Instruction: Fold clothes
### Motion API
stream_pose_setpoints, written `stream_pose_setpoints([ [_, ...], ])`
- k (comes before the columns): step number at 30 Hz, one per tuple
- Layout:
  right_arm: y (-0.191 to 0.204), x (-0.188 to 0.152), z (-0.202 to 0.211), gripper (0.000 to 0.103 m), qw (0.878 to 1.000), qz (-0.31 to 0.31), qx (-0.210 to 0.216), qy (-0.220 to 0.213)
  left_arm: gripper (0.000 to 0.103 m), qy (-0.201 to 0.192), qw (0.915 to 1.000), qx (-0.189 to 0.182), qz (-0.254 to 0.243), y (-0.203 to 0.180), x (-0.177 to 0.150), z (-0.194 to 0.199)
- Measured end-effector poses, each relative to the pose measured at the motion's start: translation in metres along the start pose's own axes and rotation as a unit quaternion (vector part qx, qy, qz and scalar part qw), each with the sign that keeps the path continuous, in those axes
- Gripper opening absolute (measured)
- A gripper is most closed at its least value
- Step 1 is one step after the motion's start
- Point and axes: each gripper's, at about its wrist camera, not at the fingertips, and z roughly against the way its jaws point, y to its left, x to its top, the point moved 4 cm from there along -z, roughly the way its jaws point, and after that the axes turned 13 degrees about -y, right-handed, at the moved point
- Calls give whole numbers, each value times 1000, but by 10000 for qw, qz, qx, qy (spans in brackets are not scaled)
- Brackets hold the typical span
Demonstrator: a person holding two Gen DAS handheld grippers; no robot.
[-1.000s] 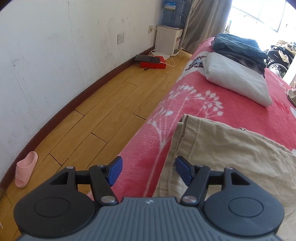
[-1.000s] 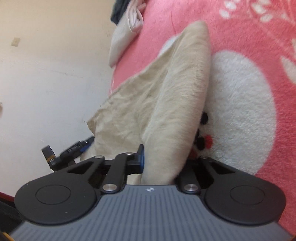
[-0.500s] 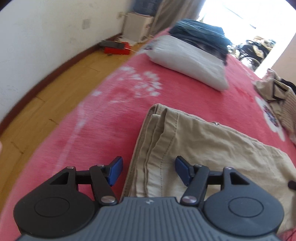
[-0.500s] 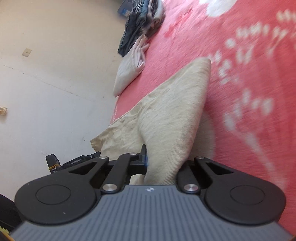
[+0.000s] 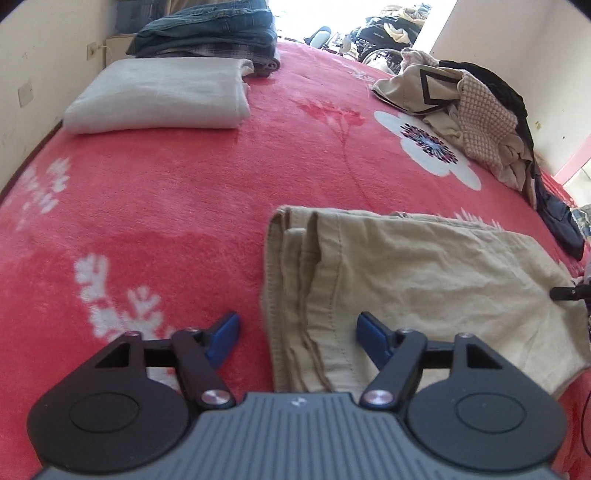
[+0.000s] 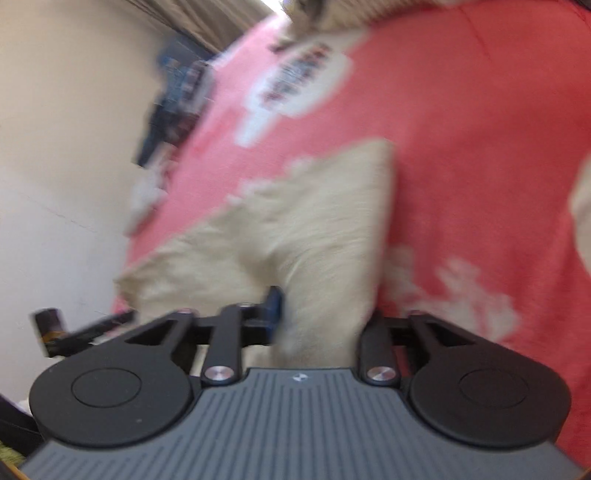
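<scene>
The left gripper (image 5: pixel 297 334), fingers spread, is swinging in over the khaki trousers' (image 5: pixel 406 280) stacked hems while the right gripper (image 6: pixel 325 314) keeps pinching their far end, readying another fold.

Red blanket (image 5: pixel 184 177) with white flowers over the bed. Folded white cloth (image 5: pixel 159 98) far left, folded jeans (image 5: pixel 207 31) just behind. Loose clothes heap (image 5: pixel 465 107) far right, by the wall (image 5: pixel 517 40). Wheelchair (image 5: pixel 380 44) beyond.
</scene>
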Motion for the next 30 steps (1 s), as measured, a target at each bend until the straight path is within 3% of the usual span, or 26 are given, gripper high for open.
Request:
stream_pose_setpoints([
  [1, -1, 0, 2, 33, 10000, -74, 17, -63, 66, -54, 9999, 128, -73, 3, 4, 6],
  [5, 13, 4, 42, 45, 9921, 634, -847, -669, 66, -550, 9973, 383, -284, 4, 30, 34],
  [9, 29, 4, 65, 45, 9773, 1147, -1383, -1124, 66, -735, 9949, -207, -661, -35, 53, 21],
  [13, 60, 6, 32, 34, 9721, 1635, -1146, -1231, 66, -429, 9856, -811, -1419, -90, 48, -26],
  [16, 66, 11, -5, 31, 9739, 1719, -996, -1098, 65, -178, 9844, -696, -1608, -98, 37, -60],
  [17, 61, 13, -18, 29, 9731, 1717, -1127, -1042, 66, -95, 9838, -653, -1667, -100, 33, -71],
  [19, 45, 21, -38, 15, 9715, 1609, -1420, -1010, 68, -124, 9844, -647, -1631, -101, 33, -75],
  [21, 43, 32, -35, 12, 9727, 1330, -1505, -1160, 68, -139, 9851, -668, -1578, -101, 36, -73],
  [22, 50, 26, -27, 16, 9734, 1410, -1419, -1116, 68, -149, 9853, -692, -1557, -100, 37, -72],
  [30, 113, -51, 39, 16, 9642, 2558, -462, -528, 69, -265, 9807, -680, -1814, -101, 30, -71],
])
